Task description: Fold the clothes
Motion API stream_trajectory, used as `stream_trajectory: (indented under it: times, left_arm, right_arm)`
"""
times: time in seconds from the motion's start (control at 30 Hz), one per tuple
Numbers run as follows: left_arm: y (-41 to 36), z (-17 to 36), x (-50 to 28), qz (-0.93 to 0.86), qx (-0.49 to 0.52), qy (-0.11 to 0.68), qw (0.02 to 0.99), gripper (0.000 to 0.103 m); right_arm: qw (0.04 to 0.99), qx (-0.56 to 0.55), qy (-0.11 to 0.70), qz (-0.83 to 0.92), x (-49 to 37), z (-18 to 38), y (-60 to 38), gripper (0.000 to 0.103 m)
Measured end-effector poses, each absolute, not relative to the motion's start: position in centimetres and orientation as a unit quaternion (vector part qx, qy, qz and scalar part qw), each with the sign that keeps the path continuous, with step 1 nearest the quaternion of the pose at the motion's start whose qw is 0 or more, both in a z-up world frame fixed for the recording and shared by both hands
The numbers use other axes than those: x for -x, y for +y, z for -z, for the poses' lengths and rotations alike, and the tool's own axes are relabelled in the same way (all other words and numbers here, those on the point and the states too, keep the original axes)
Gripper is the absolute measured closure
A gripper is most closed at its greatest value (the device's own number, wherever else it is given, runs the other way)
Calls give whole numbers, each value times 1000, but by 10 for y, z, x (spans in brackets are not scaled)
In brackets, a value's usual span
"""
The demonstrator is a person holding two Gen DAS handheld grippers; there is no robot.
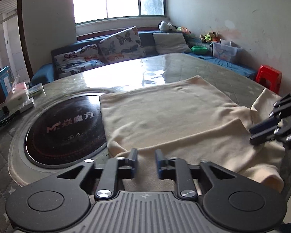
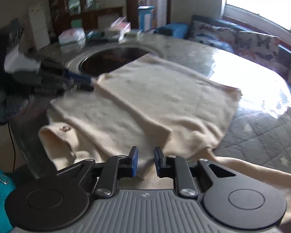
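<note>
Between both parted tools [image 1: 145,160] [image 2: 145,158] lies the cream garment [image 1: 164,116].

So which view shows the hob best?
The left wrist view: the hob sits near and sharp, its logo readable, only its right edge under the garment. The right wrist view shows the hob far off, blurred and partly covered.

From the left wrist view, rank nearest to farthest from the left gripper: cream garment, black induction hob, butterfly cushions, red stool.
1. Cream garment, directly under the left gripper.
2. Black induction hob, front-left.
3. Red stool, far right, beyond the table.
4. Butterfly cushions, on the sofa at the back.
</note>
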State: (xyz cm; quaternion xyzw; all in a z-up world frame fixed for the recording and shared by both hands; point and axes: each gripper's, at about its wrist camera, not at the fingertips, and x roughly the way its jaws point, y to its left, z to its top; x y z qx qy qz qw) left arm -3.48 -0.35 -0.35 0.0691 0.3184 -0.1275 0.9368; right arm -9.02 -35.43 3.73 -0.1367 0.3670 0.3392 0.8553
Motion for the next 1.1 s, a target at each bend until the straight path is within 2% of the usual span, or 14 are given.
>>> stream_trajectory:
  times: [0.03, 0.07, 0.1, 0.13, 0.27, 0.33, 0.47, 0.57, 0.67, 0.93, 1.0, 1.03, 1.07, 1.1]
  left_arm:
    - [-5, 2, 36, 127, -69, 315, 938, 55]
    - [-6, 1, 37, 129, -71, 310, 939, 54]
    - [-8, -1, 37, 131, -72, 307, 940, 49]
    - [-10, -2, 38, 132, -73, 306, 940, 39]
    - [-18, -8, 41, 136, -77, 294, 943, 21]
    - [-21, -11, 43, 138, -76, 290, 944, 6]
    - [-27, -15, 45, 137, -79, 287, 945, 1]
    - [-28, -17, 45, 135, -81, 287, 945, 0]
    - [-30, -18, 45, 129, -84, 289, 945, 0]
    - [-30, -19, 49, 119, -82, 296, 944, 0]
    - [-29, -18, 48, 115, -80, 299, 944, 0]
    - [-29, -18, 48, 113, -80, 301, 944, 0]
    - [-29, -18, 49, 111, -79, 302, 943, 0]
    - [-28, -18, 49, 110, -78, 304, 943, 0]
  right_arm:
    - [862, 129, 365, -327, 90, -40, -363, 80]
    - [868, 122, 364, -314, 90, -42, -372, 79]
    - [875, 114, 362, -301, 91, -45, -381, 79]
    - [881, 107, 360, -288, 91, -47, -389, 79]
    - [905, 79, 358, -218, 89, -49, -431, 78]
    - [914, 59, 360, -176, 87, -46, -456, 78]
    - [927, 14, 361, -97, 82, -38, -504, 76]
    - [930, -31, 363, -55, 78, -29, -535, 72]
    - [931, -73, 358, -15, 72, -21, -564, 71]
    - [933, -108, 342, 30, 58, -6, -577, 71]
    - [935, -109, 335, 38, 58, -5, -577, 75]
    - [936, -107, 334, 39, 58, -4, -576, 90]
    - [936, -108, 332, 42, 57, -3, -575, 96]
    - [936, -117, 330, 41, 58, -3, -575, 96]
